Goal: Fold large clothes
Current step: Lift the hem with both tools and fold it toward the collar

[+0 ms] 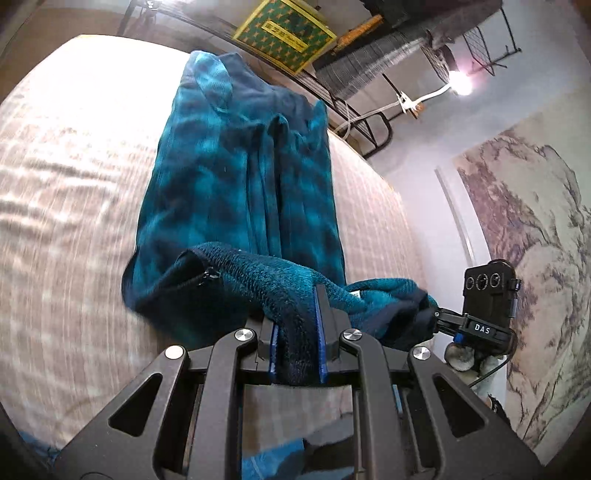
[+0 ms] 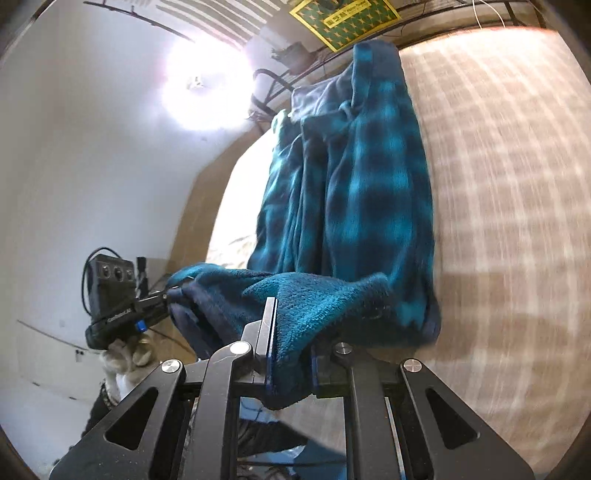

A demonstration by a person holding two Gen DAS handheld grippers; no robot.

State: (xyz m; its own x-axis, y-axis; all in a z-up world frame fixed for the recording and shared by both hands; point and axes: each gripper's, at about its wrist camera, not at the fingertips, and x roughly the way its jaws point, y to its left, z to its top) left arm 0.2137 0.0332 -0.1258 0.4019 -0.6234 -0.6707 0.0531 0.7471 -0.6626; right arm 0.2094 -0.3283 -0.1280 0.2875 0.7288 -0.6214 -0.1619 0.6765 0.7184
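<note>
Two grippers held the near hem of a teal plaid fleece garment (image 1: 236,177) that lay lengthwise on the bed (image 1: 66,206). Left gripper (image 1: 297,332): jaws closed on the hem. Right gripper (image 2: 290,350): jaws likewise closed on the hem, at the garment's other near corner. Both corners were raised off the bed while the garment's far end rested flat. Judged progress: sides appeared already folded inward into a narrow strip; the lengthwise fold, near hem toward far end, remained to be done. Containers: one green box (image 1: 284,33) stood beyond the garment's far end, contents not visible.
</note>
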